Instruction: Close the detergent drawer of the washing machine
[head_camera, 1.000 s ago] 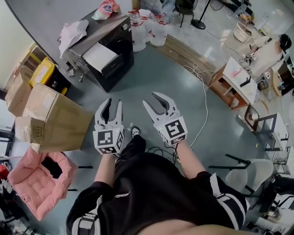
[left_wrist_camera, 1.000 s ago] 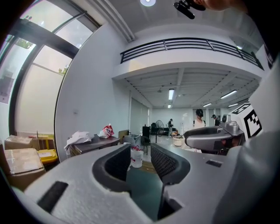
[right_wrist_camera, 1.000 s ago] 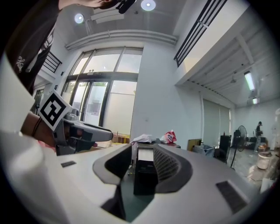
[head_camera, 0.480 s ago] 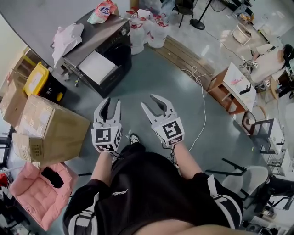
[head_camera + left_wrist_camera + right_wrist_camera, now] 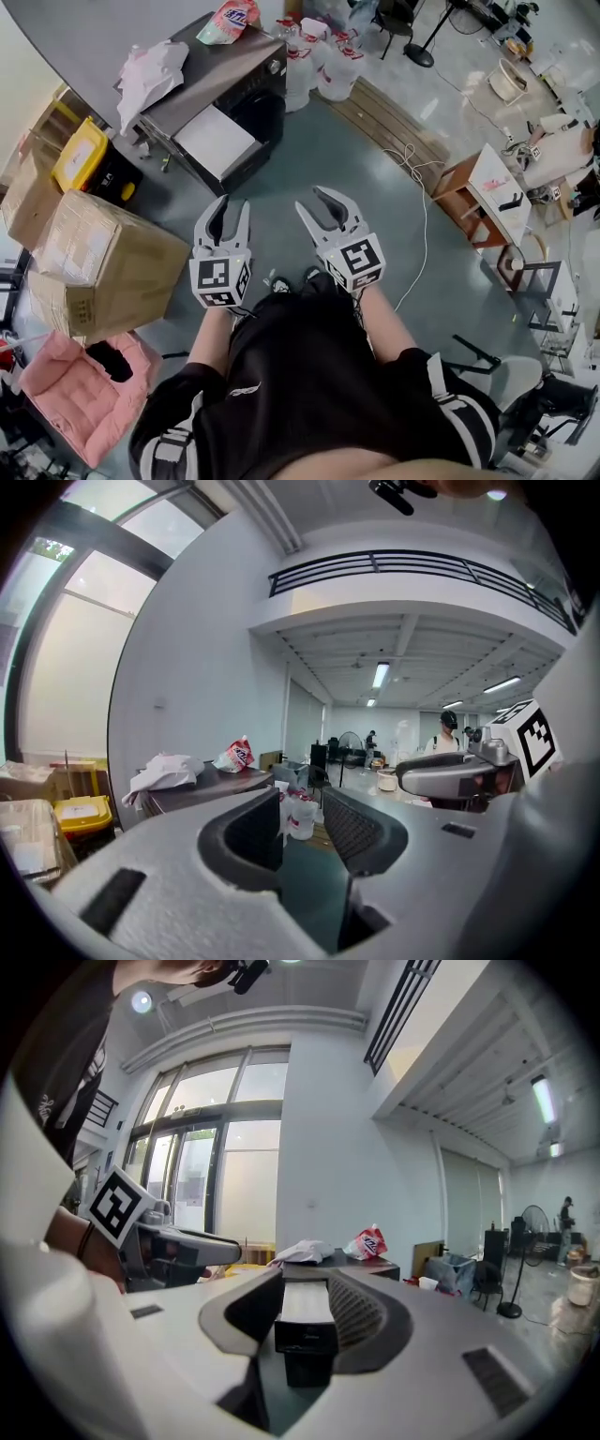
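The dark washing machine (image 5: 246, 67) stands on the floor ahead, with its white detergent drawer (image 5: 217, 141) pulled far out toward me. My left gripper (image 5: 232, 208) and right gripper (image 5: 314, 202) hover side by side above the grey floor, well short of the drawer, both open and empty. In the right gripper view the drawer (image 5: 306, 1302) shows far off between the right gripper's (image 5: 305, 1316) open jaws, its dark front panel facing me. The left gripper's (image 5: 300, 827) view looks past the machine (image 5: 202, 785) at white jugs (image 5: 300, 816).
A white cloth (image 5: 155, 70) and a red bag (image 5: 234, 19) lie on the machine. White jugs (image 5: 319, 61) stand beside it. A cardboard box (image 5: 112, 248), yellow-lidded bin (image 5: 80, 155) and pink cushion (image 5: 80, 384) sit left. A cable (image 5: 417, 202) and wooden table (image 5: 478, 183) are right.
The person has walked toward the washing machine, carrying both grippers forward together. The machine and drawer look nearer. Neither gripper's jaws have changed.
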`<control>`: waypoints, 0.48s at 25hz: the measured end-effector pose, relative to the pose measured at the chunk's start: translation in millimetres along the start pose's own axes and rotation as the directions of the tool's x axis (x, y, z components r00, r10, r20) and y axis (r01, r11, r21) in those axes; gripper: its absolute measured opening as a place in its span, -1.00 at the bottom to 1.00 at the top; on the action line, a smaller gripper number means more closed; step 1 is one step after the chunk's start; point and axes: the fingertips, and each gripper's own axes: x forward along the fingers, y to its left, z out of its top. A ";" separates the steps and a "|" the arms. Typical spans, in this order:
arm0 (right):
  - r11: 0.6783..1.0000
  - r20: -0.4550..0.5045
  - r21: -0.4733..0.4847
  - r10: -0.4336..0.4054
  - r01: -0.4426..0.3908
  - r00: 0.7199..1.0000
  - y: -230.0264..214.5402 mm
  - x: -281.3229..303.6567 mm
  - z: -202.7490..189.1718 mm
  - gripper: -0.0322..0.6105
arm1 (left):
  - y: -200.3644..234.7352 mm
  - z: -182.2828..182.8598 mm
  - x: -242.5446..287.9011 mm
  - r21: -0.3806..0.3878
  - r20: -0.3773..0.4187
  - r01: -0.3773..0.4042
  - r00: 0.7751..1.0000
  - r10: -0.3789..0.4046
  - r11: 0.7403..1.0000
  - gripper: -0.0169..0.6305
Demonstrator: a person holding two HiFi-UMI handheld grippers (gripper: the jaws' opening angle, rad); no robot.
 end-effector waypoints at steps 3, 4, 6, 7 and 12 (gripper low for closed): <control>1.000 -0.004 -0.005 0.025 -0.025 1.000 -3.7 15.8 0.8 -0.40 | 19.0 -3.6 2.9 -0.016 -0.006 -0.039 0.999 0.038 0.999 -0.46; 0.999 -0.005 -0.007 0.033 -0.033 0.999 -5.1 21.1 1.4 -0.40 | 25.1 -4.1 3.8 -0.017 -0.008 -0.052 0.999 0.052 0.999 -0.46; 0.999 -0.006 -0.009 0.049 -0.049 0.999 -8.9 32.6 2.2 -0.40 | 36.7 -4.7 6.1 -0.019 -0.009 -0.074 0.997 0.074 0.997 -0.45; 0.998 -0.007 -0.009 0.058 -0.058 0.998 -11.4 38.6 2.3 -0.40 | 41.7 -4.9 7.7 -0.021 -0.009 -0.083 0.997 0.083 0.996 -0.44; 0.994 0.008 0.005 0.106 -0.106 0.994 -31.4 74.8 8.4 -0.40 | 65.4 -4.8 25.2 -0.041 -0.010 -0.127 0.992 0.127 0.991 -0.42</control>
